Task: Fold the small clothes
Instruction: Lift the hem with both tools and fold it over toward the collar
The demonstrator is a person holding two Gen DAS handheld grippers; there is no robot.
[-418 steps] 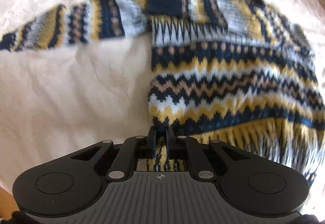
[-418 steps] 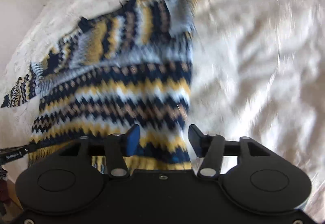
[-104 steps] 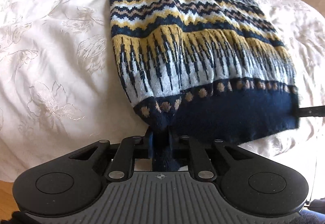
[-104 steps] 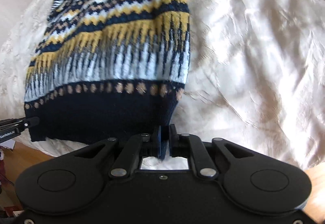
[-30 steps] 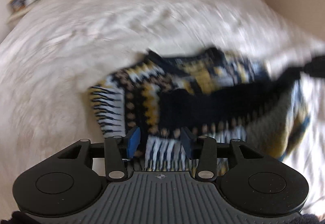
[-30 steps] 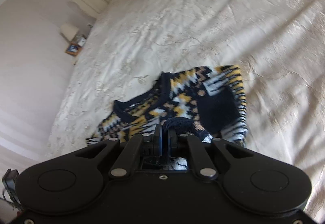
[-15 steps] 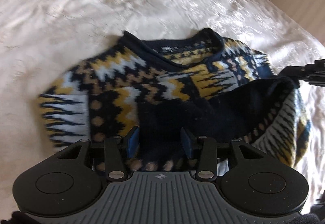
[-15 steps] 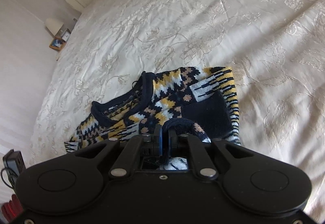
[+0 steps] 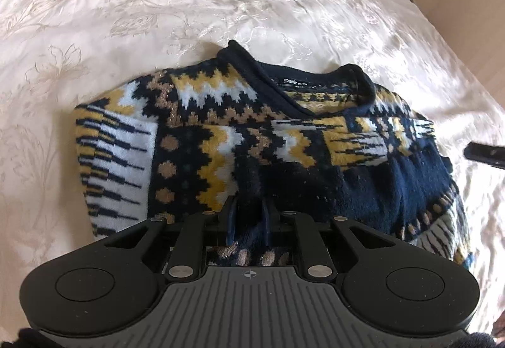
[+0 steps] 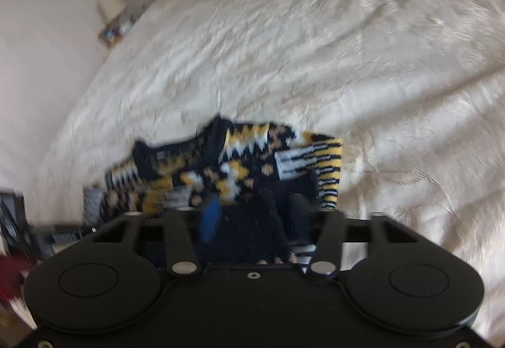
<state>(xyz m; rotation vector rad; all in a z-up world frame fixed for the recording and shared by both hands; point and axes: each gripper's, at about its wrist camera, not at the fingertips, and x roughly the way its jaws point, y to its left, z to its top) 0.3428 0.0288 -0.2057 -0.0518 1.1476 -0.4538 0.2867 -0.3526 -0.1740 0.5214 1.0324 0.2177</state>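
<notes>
Now, a navy, yellow and white patterned knitted sweater (image 9: 252,139) lies folded on the cream embroidered bedspread (image 9: 126,16), the left claw (image 9: 249,215) clenched on its navy hem, the right claw (image 10: 252,215) released, likely calling for smoothing next.

Your folded navy, yellow and white patterned knit sweater (image 9: 252,133) lies on the cream embroidered bedspread (image 9: 126,0), collar farthest from you, dark hem band folded on top nearest.
</notes>
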